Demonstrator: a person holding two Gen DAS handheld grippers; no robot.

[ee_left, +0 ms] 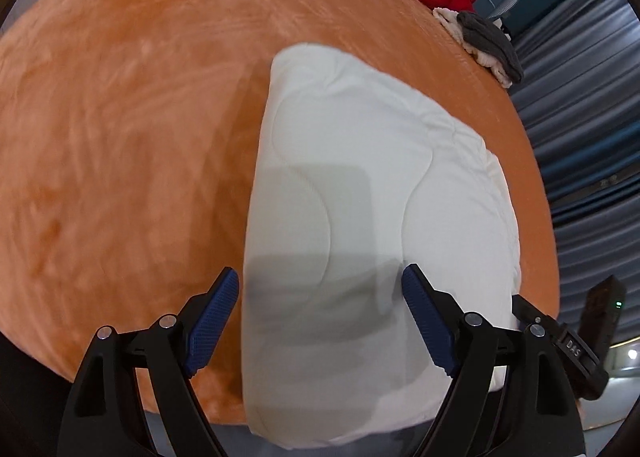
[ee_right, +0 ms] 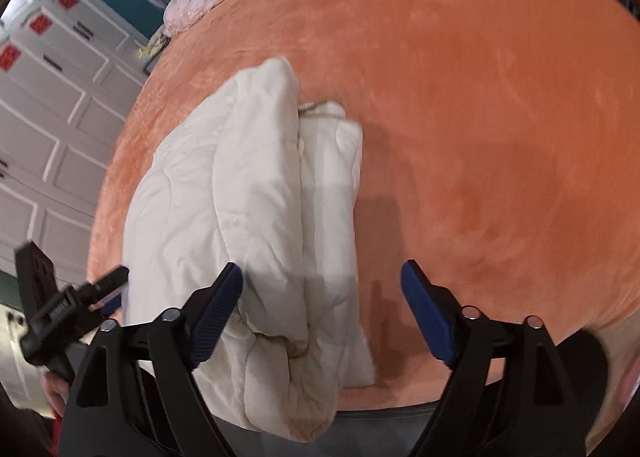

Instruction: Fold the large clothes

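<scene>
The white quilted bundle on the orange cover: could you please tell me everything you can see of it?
The white quilted bundle is puffy padded fabric with curved stitch lines, folded into a thick, long stack. The right wrist view shows several layers at its open side. It lies flat on the orange plush cover, one end hanging over the near edge. No tool touches it.

"D4S" on the right gripper (ee_left: 573, 349) body, seen sideways

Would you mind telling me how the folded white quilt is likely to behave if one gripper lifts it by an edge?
The white quilt looks puffy and soft, so it would probably sag and bend, not lift flat. Its folded layers lie loose at the open side, so they would likely slide apart and unfold. It seems bulky but probably light for its size.
</scene>
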